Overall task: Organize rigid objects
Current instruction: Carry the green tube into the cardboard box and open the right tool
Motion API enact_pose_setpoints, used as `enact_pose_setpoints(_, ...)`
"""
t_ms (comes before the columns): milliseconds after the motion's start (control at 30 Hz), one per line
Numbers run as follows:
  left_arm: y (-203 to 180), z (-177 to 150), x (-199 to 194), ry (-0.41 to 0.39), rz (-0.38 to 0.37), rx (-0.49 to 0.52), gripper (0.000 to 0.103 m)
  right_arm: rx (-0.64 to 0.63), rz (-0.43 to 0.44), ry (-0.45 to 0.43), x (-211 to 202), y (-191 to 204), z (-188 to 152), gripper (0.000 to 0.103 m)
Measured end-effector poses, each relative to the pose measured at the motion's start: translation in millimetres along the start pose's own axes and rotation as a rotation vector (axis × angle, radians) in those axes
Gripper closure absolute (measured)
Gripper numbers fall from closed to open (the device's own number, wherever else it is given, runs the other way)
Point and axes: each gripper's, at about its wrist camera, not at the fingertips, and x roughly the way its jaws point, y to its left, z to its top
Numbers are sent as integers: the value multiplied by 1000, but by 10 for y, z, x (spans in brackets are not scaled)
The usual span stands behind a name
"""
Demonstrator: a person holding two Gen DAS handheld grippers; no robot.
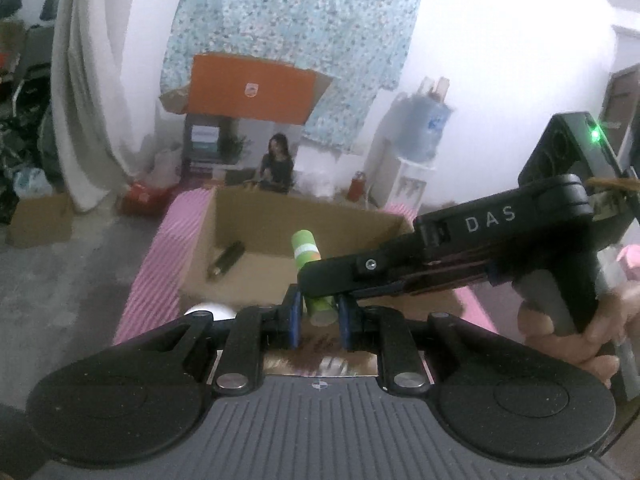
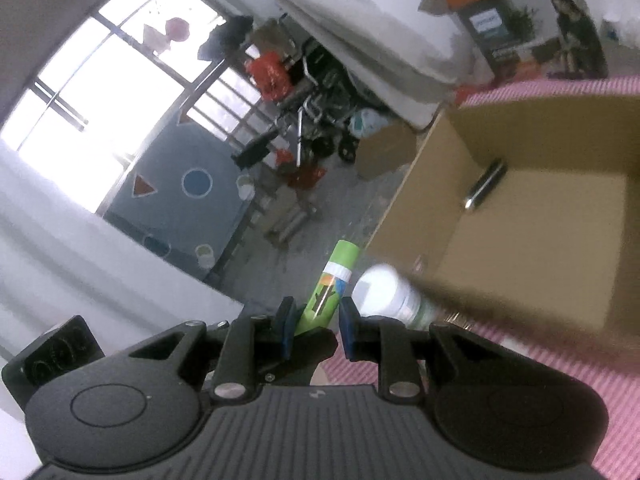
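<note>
Two grippers on one green tube (image 1: 305, 249), held up at the near wall of the cardboard box (image 1: 256, 216), top end tilted toward the box's opening.

Left of the box: pink striped cloth (image 1: 160, 264) running under it. At the box's near left corner: a white bottle (image 2: 384, 292), lying on its side, just beside the tube's lower part. Inside the box, toward its left wall: a dark cylinder (image 1: 226, 264), lying flat on the floor of the box.

Left gripper (image 1: 320, 320) closed on the tube's lower end, blue pads on either side. Right gripper (image 1: 310, 280) reaching in from the right of the box, clamped across the tube's middle just under the white band. Further right, a person's hand (image 1: 568, 332) around that gripper's handle.

Probably light, stiff and smooth-skinned, so likely to slide or swing if pinched at one end only. Better taken across the middle, square to its length, with moderate pressure.

In the way: the box's near wall to clear, the white bottle close enough to knock, and the dark cylinder on the left of the box floor. Plenty of bare floor to the right of that cylinder.
</note>
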Motion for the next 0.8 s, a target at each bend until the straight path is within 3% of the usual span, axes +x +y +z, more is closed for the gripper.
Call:
enact_pose_setpoints(300,177,426,727,140,-25,-67,85,126,-31,44,185,-550,619,78)
enact_pose_setpoints(600,442,392,1350,333,79,-78,85,244,-76,204,884,-1162,855,78)
enact_pose_setpoints(800,616,319,1525,415,128,-91,85,289,-80,295,1295,-1384,874,78)
